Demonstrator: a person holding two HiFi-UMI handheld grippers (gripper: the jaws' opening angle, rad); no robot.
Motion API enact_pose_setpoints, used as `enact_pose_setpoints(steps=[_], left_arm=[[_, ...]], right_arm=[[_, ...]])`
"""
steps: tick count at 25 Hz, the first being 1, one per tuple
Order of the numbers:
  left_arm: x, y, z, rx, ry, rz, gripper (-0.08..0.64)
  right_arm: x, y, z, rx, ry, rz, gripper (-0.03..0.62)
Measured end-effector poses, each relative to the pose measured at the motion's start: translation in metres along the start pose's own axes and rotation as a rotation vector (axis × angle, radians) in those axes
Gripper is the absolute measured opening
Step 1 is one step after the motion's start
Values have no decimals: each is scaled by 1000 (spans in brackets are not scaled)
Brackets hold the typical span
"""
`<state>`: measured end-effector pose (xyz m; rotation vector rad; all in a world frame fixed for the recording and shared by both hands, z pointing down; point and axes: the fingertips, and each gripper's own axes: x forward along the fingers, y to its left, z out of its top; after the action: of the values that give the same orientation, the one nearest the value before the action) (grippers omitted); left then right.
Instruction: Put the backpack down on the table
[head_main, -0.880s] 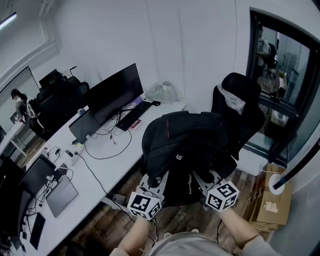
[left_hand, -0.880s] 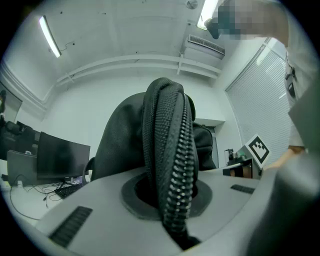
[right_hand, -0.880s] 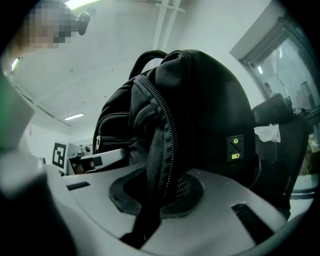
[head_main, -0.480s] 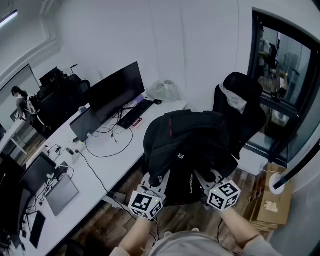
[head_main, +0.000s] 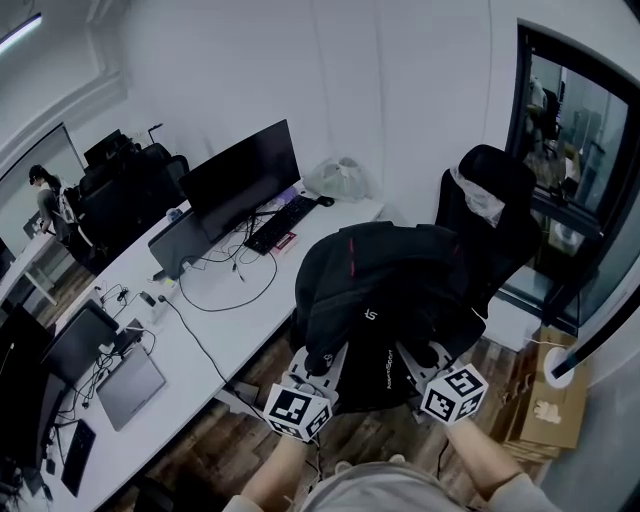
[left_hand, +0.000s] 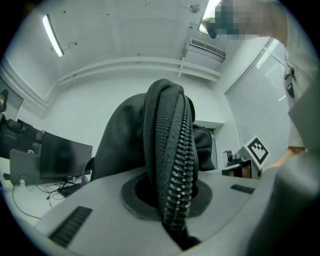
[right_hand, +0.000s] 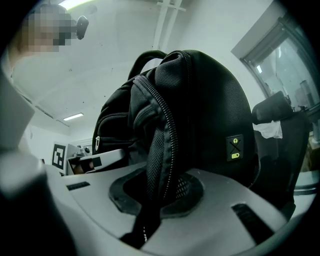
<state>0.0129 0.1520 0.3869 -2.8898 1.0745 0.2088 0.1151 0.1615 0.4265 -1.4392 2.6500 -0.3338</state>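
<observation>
Perhaps midair, left gripper (head_main: 318, 366) and right gripper (head_main: 424, 359) clench backpack (head_main: 385, 290) (chair (head_main: 502, 200) behind, table (head_main: 205, 335) beside).

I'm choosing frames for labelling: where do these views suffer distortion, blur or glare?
Head view: wide-angle bending at the edges, backpack sharp. Left gripper view: dark round vignette, near foreground blurred. Right gripper view: same vignette, foreground soft, window bright.

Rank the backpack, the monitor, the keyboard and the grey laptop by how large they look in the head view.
1. backpack, but it is nearest the camera, which enlarges it.
2. monitor.
3. grey laptop.
4. keyboard: longer but narrower than the laptop, so these two are close.
</observation>
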Motion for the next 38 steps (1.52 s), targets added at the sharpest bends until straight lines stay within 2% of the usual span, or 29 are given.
enact_pose_setpoints(steps=[8, 17, 29, 38], left_arm=[[-32, 20, 0, -1, -10, -16, 17], [-40, 37, 0, -9, -20, -12, 17], [-12, 51, -5, -17, -5, 4, 17], [36, 75, -13, -15, -10, 23, 17]], right_arm=[[15, 33, -13, -4, -5, -15, 40], [31, 42, -16, -3, 4, -11, 40], [48, 16, -11, 4, 12, -5, 40], [80, -28, 0, 4, 21, 12, 40]])
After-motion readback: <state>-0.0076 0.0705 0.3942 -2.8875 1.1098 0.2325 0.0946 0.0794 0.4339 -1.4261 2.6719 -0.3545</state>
